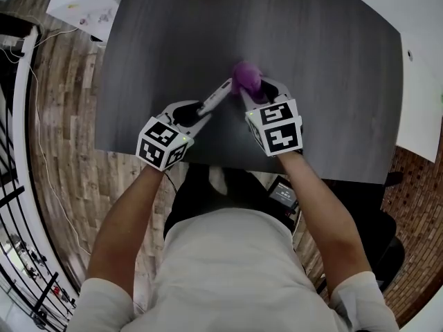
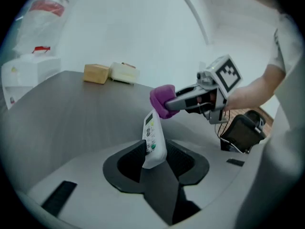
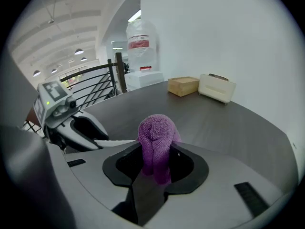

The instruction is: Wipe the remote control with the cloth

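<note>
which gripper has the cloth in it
The right gripper, shut on the purple cloth; the left gripper holds the white remote instead.

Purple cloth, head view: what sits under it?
The far end of the white remote control disappears beneath the cloth, which the right gripper holds. That tip and the dark table below it are covered.

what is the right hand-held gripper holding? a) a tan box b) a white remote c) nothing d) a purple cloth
d: the right hand-held gripper is clamped on the bunched purple cloth, while the remote sits in the left hand-held gripper.
</note>
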`<move>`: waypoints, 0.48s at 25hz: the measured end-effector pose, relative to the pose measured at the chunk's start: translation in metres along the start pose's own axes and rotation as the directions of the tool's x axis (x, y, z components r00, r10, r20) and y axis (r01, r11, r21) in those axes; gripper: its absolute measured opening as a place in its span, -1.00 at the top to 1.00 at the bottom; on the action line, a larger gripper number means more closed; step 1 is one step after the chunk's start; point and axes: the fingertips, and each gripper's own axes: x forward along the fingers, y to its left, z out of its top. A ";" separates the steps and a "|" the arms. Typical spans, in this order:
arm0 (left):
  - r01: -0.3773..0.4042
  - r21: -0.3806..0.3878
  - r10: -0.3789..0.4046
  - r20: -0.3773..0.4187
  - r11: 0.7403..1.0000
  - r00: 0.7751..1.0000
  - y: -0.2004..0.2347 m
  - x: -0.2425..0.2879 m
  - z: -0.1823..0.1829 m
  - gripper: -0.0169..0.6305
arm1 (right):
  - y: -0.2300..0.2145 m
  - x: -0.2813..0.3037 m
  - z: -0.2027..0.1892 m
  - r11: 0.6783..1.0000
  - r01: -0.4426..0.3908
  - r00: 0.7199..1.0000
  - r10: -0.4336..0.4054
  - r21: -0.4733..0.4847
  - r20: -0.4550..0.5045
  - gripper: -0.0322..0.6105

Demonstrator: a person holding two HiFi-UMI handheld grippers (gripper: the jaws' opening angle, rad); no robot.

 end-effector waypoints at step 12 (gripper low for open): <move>-0.065 0.206 0.084 -0.087 0.976 0.993 0.001 0.001 -0.006 0.52 | 0.024 0.023 0.004 0.981 -0.016 0.992 -0.008 -0.191 -0.124 0.47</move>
